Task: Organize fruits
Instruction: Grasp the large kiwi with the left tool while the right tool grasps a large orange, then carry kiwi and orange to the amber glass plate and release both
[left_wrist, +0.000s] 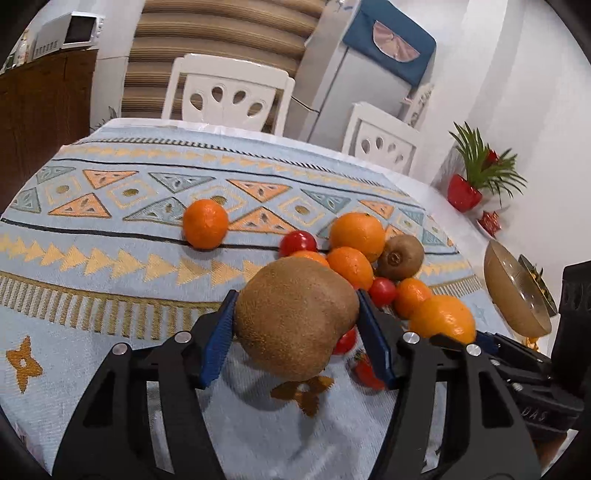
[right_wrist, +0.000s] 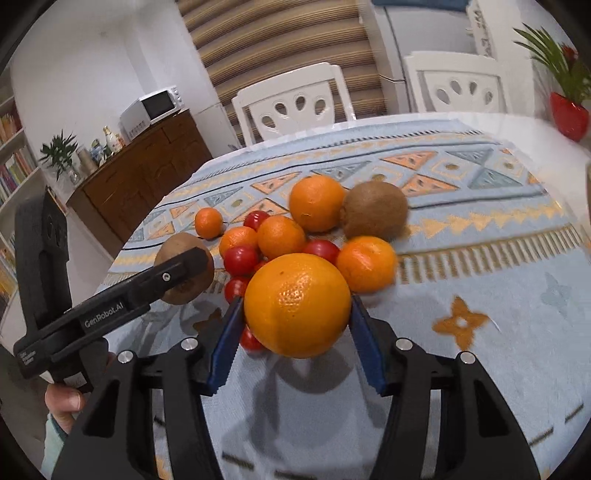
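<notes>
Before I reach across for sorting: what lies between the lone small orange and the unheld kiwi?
In the right wrist view, a cherry tomato and a big orange lie between small orange and kiwi.

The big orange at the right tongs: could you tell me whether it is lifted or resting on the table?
Lifted: the orange sits clamped between the right tongs, its shadow on the cloth below.

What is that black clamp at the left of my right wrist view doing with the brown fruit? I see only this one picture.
Observer: That is the left gripper, shut on a kiwi; its two blue fingers press opposite sides.
Operator: Where could the fruit go?
Observer: A golden bowl sits by the table's edge, right of the pile; your view does not clearly show it.
Operator: Is anything in it?
Observer: Something orange shows just past its rim; I cannot tell what.
</notes>
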